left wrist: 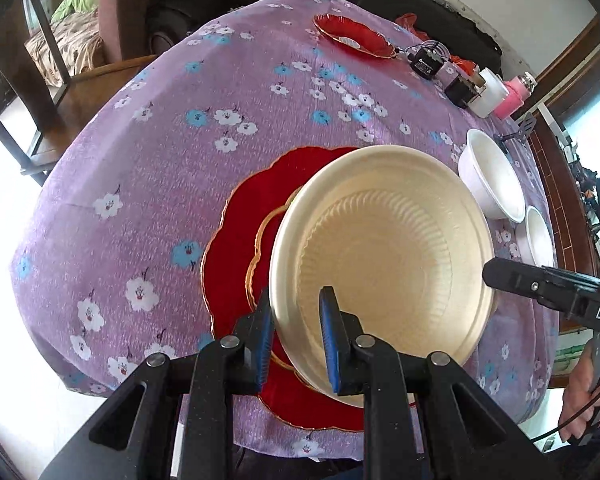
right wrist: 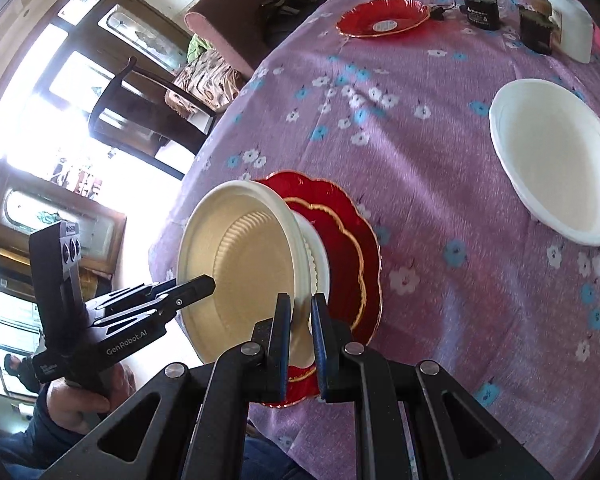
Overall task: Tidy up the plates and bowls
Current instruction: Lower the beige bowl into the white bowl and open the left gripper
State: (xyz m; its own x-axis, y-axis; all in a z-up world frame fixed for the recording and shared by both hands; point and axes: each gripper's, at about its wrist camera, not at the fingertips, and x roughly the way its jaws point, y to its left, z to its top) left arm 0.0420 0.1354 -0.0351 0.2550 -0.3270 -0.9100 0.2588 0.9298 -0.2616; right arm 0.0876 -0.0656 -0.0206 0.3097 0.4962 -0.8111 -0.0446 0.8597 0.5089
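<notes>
Both tools grip one cream bowl (left wrist: 384, 256) by its rim, above the stacked red plates (left wrist: 236, 248) on the purple flowered worktop (left wrist: 140, 184). On the bowl's left side the left tool (left wrist: 296, 344) pinches the rim between its blue pads; on the opposite side the right tool (right wrist: 301, 336) is clamped nearly closed on the rim. Right of the bowl sit two white bowls (left wrist: 492, 176). Beyond it, at the far edge, lies another red plate (left wrist: 354, 36).
</notes>
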